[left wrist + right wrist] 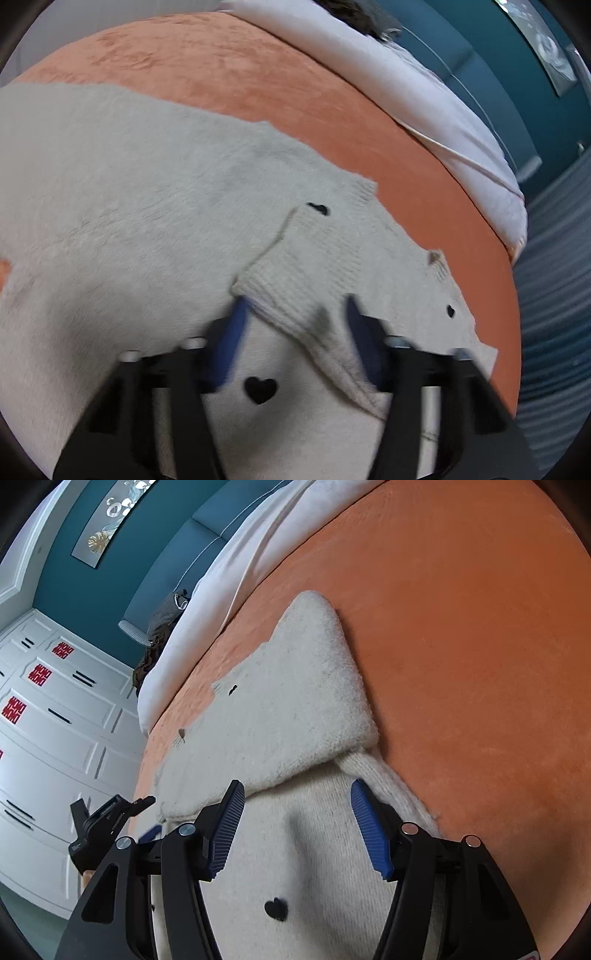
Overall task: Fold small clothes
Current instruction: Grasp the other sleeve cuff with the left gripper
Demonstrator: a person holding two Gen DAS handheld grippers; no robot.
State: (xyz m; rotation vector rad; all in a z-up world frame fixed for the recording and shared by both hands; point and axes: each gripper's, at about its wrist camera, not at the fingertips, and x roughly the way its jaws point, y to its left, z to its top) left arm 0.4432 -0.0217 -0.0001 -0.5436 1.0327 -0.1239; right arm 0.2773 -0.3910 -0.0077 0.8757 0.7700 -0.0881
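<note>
A cream knit sweater (129,192) with small black hearts (260,389) lies flat on the orange bedspread (229,66). In the left wrist view my left gripper (295,314) is open, its blue pads either side of a ribbed sleeve cuff (291,273) folded onto the body. In the right wrist view my right gripper (297,794) is open, low over the sweater (295,709), at the edge of a folded-over fuzzy panel. A black heart (276,908) shows between its arms. The left gripper (110,812) shows at the sweater's left edge.
A white duvet (406,85) lies bunched along the far side of the bed (236,561). Beyond it stands a teal padded headboard (166,568) with dark clothing (162,627) against it. White drawers (55,720) stand left of the bed.
</note>
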